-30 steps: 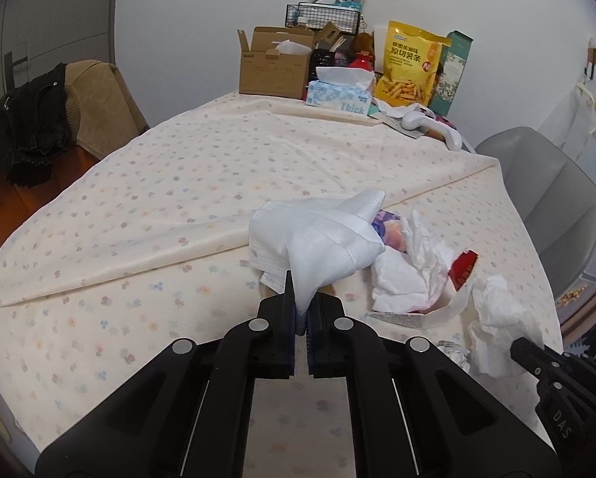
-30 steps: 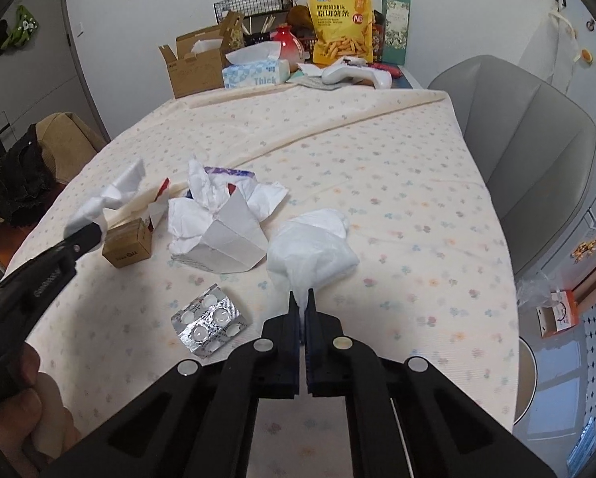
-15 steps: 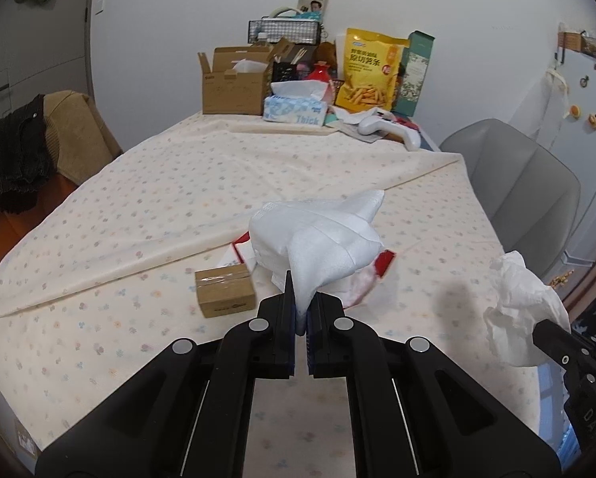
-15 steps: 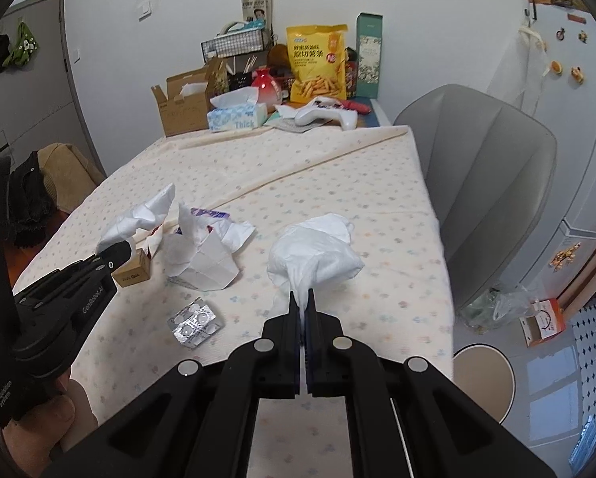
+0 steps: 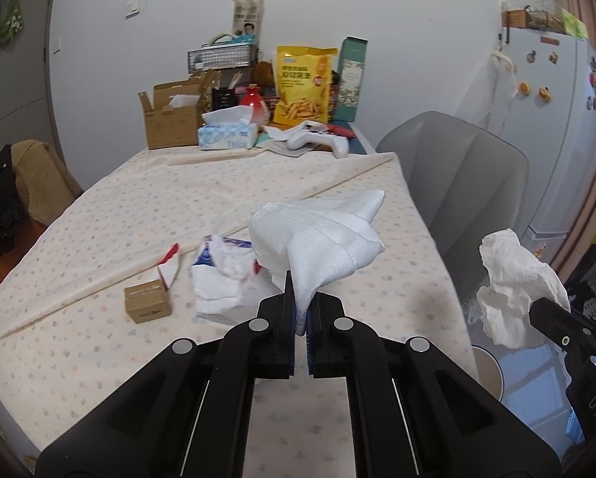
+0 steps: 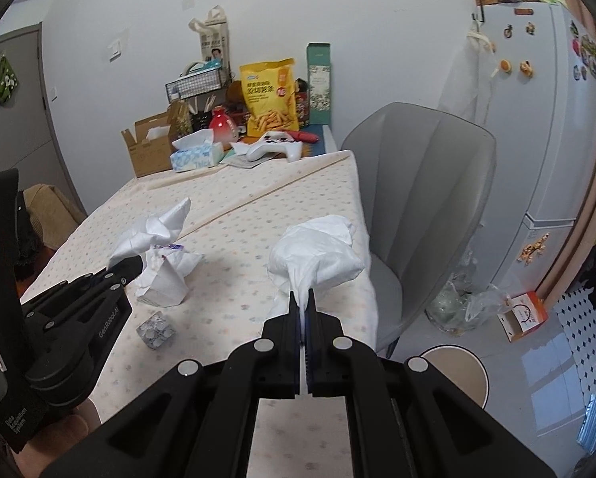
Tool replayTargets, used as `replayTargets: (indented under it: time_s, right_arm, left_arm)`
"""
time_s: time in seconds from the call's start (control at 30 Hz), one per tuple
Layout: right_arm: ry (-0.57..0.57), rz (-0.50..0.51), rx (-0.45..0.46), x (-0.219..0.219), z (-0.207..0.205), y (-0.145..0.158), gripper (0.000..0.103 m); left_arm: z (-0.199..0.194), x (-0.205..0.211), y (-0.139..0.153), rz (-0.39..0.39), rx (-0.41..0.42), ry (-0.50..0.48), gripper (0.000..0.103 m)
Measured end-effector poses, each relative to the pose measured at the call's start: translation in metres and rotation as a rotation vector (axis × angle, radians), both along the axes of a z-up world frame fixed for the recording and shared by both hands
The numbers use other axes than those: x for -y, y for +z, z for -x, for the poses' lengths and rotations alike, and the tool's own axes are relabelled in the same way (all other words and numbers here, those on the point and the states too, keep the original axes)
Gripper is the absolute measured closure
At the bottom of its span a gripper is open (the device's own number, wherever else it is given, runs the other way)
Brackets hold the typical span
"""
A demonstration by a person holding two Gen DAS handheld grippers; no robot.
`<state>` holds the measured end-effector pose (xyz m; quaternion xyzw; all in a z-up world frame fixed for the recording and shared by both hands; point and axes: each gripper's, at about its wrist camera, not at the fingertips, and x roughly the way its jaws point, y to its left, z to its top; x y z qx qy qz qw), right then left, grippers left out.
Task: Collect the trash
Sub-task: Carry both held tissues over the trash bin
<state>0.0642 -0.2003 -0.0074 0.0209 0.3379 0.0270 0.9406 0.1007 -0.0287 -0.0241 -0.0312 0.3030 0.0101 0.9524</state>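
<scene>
Left tool [image 5: 301, 307]: jaws clamped on the tail of a folded white tissue [image 5: 317, 239], held above the desk [image 5: 138, 219] near its right edge. Right tool [image 6: 302, 307]: jaws pinched on a crumpled white tissue [image 6: 317, 251], raised over the desk's right edge, beside the grey chair [image 6: 429, 207]. On the floral cloth lie a torn white carton stuffed with paper [image 5: 226, 283], a small brown box [image 5: 147, 303] just left of it, and a blister pack [image 6: 156, 330]. A round bin [image 6: 457, 370] stands on the floor below the chair.
</scene>
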Motion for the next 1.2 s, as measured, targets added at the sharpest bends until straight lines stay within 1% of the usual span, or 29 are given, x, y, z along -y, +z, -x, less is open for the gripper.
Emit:
replayTargets:
  time_s: [0.4,0.63,0.8,1.0,1.2]
  right_arm:
    - [-0.133,0.009,0.017,0.068,0.016,0.007,0.1]
    - [-0.218,0.044,-0.001,0.12,0.023,0.004,0.1]
    - [-0.28,0.057,-0.021,0.159,0.023,-0.002,0.1]
    - [-0.343,0.027,-0.043,0.195,0.027,-0.015,0.1]
    - [-0.385,-0.008,-0.075,0.227,0.022,-0.034,0.1]
  left_arm:
    - [-0.003,0.068,0.005,-0.017,0.009,-0.107,0.098]
    - [-0.011,0.113,-0.007,0.005,-0.016,-0.162,0.098]
    - [-0.017,0.149,-0.014,-0.01,-0.031,-0.218,0.098]
    - [-0.024,0.19,-0.022,-0.042,-0.055,-0.285,0.098]
    - [-0.033,0.224,-0.037,-0.07,-0.091,-0.33,0.098]
